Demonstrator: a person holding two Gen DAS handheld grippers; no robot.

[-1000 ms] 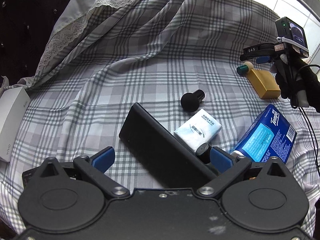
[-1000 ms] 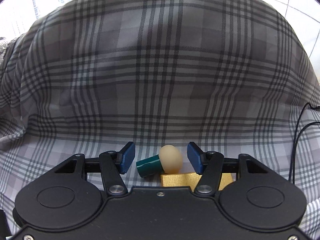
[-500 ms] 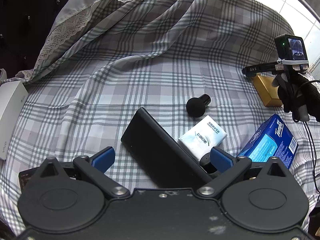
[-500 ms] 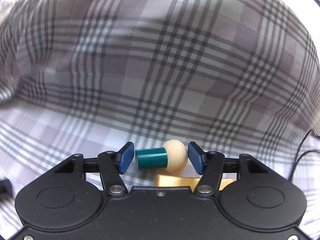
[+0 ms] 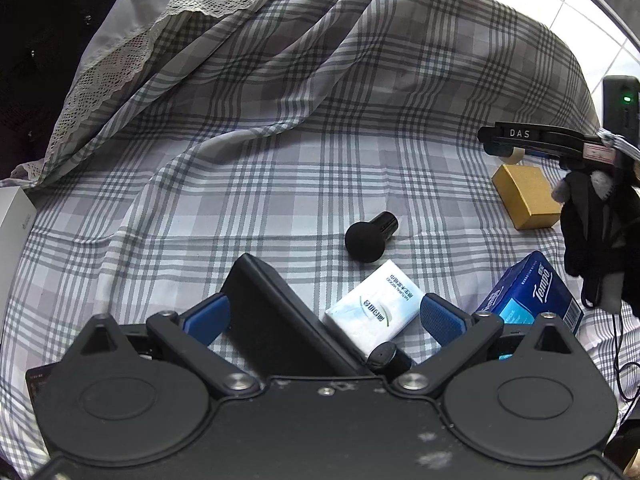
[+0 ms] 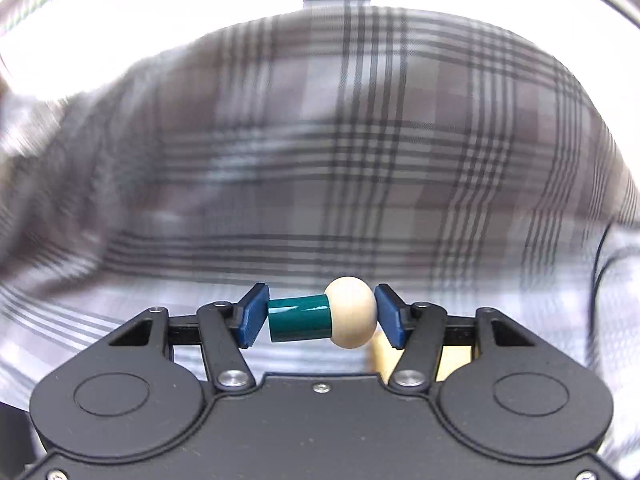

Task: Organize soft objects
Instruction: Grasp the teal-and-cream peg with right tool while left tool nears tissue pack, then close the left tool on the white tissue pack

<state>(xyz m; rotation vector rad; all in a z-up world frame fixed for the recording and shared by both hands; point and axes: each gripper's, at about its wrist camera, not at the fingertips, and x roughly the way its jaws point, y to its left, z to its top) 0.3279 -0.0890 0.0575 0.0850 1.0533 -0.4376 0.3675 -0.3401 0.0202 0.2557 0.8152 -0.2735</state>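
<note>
Presently, the teal-handled massage head [image 6: 322, 318], a beige rounded ball on a short teal cylinder, lies crosswise between the blue pads of the right tool [image 6: 321, 316]. The left pad [image 6: 253, 315] bears on the end of the cylinder and the right pad [image 6: 390, 316] on the ball, so the tool is pinching the piece end to end. It is carried clear of the plaid sheet [image 6: 360, 184], which shows blurred behind it. A strip of yellow shows just under the right pad; what it belongs to cannot be told from the right wrist view.

In the left wrist view the right tool [image 5: 500, 146] stands at the far right in a black-gloved hand [image 5: 592, 232], with only a pale sliver of the ball visible beneath its fingers. A gold box [image 5: 526, 196] lies on the sheet just below it.

The left tool [image 5: 322, 316] has its blue pads spread wide and holds nothing. Between them lie one end of a flat black case [image 5: 280, 320] and a white tissue pack [image 5: 374, 310], the pack resting against the edge of the case. A black ball-headed attachment [image 5: 370, 236] lies on the sheet just beyond the pack. A blue Tempo tissue box [image 5: 528, 292] sits to the right, and a white box [image 5: 12, 236] at the left edge. A lace-trimmed grey cloth [image 5: 132, 64] is bunched at the far left
</note>
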